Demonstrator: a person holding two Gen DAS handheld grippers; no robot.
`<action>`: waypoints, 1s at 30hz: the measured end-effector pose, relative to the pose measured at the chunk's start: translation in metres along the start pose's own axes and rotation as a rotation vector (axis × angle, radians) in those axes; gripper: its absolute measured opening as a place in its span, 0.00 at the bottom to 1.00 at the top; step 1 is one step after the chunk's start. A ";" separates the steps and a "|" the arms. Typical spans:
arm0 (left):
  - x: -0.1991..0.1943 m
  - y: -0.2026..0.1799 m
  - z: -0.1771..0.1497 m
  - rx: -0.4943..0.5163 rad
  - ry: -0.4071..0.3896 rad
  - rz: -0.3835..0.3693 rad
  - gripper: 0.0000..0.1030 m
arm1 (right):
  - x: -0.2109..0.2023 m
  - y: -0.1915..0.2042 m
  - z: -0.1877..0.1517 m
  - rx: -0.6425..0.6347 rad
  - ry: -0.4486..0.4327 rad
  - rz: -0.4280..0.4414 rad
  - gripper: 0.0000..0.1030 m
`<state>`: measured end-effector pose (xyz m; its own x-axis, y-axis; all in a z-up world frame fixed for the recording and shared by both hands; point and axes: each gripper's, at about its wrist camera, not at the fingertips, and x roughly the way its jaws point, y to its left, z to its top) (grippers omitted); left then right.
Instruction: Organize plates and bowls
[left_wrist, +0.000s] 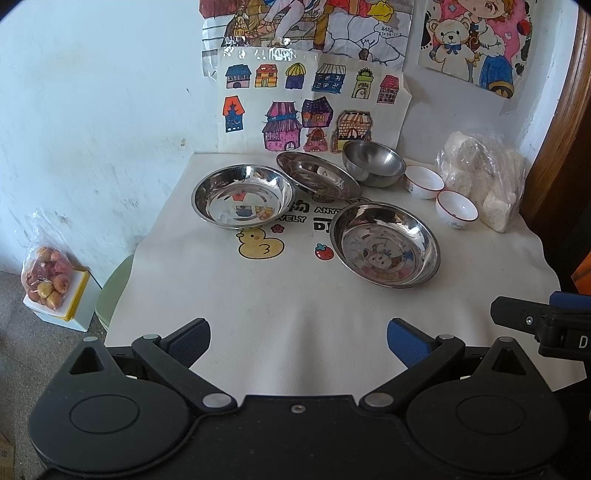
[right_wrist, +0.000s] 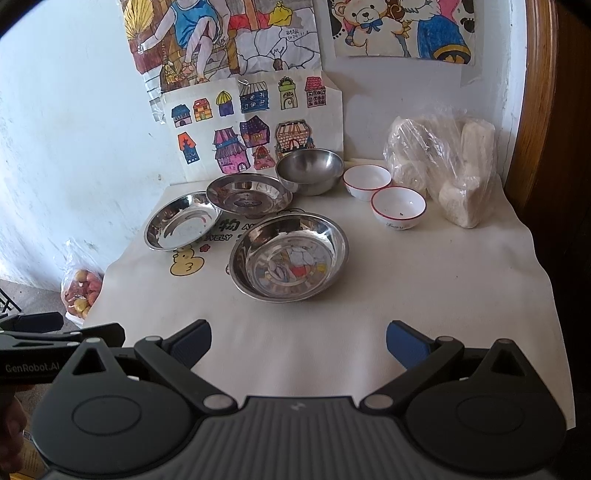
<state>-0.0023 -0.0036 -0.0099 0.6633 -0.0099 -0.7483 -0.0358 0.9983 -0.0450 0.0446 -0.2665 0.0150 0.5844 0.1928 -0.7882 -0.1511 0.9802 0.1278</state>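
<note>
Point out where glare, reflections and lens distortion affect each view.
Left wrist view: the near steel plate and left steel plate mirror the wall drawings; fisheye bends the wooden frame at right; corners vignette dark. Right wrist view: bright streaks glare off the plastic bag; the near steel plate's reflection masks its surface; the table edge curves.

A home, children's drawings (left_wrist: 314, 107) taped on wall, cartoon tablecloth (left_wrist: 258, 280), bagged fruit (left_wrist: 46, 282)
</note>
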 end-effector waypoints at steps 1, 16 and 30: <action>0.001 0.000 0.001 0.000 0.002 0.000 0.99 | 0.002 -0.001 0.000 0.001 0.001 0.000 1.00; 0.009 -0.001 0.009 -0.008 0.029 -0.002 0.99 | 0.012 -0.004 0.004 0.002 0.018 -0.002 1.00; 0.029 -0.003 0.016 -0.015 0.106 0.005 0.99 | 0.025 -0.008 0.006 0.007 0.056 -0.005 1.00</action>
<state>0.0290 -0.0057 -0.0215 0.5802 -0.0118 -0.8144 -0.0508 0.9974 -0.0507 0.0654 -0.2696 -0.0020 0.5400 0.1850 -0.8211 -0.1424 0.9816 0.1275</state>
